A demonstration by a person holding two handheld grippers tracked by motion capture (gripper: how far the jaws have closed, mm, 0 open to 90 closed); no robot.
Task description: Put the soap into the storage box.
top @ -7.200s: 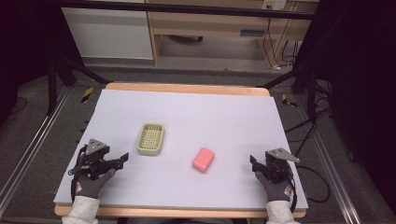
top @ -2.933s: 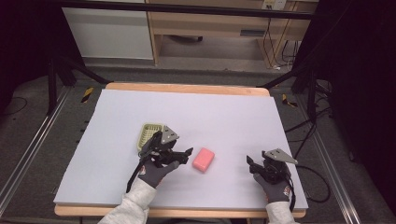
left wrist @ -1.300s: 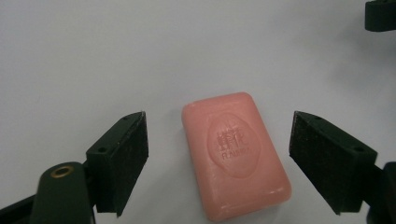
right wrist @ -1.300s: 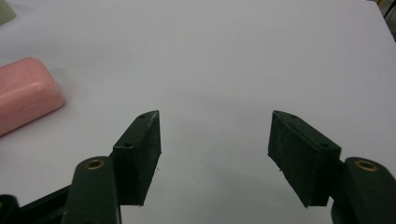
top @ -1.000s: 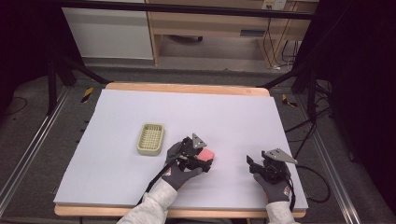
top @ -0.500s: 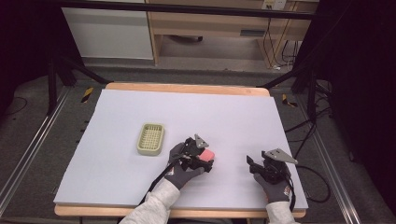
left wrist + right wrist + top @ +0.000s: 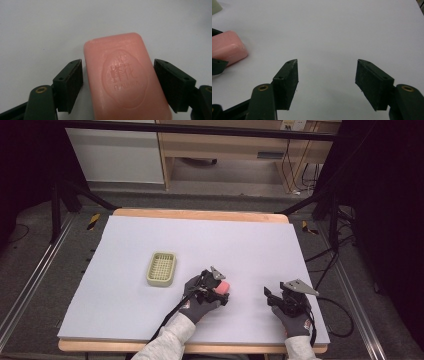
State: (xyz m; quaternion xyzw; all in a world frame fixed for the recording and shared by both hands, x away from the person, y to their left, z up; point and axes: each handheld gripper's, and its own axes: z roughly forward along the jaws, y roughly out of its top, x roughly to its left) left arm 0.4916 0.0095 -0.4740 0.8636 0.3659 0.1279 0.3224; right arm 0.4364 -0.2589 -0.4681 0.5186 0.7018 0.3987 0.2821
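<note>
While my left hand [image 7: 200,296] reaches low over the table [image 7: 250,245], its gripper [image 7: 117,75] gapes around the soap [image 7: 125,80], barely touching; right gripper [image 7: 327,75] wide open, holding nothing.

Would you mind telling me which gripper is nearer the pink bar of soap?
Left. The left gripper straddles the pink bar of soap, jaws open; the right gripper rests apart, to its right.
</note>
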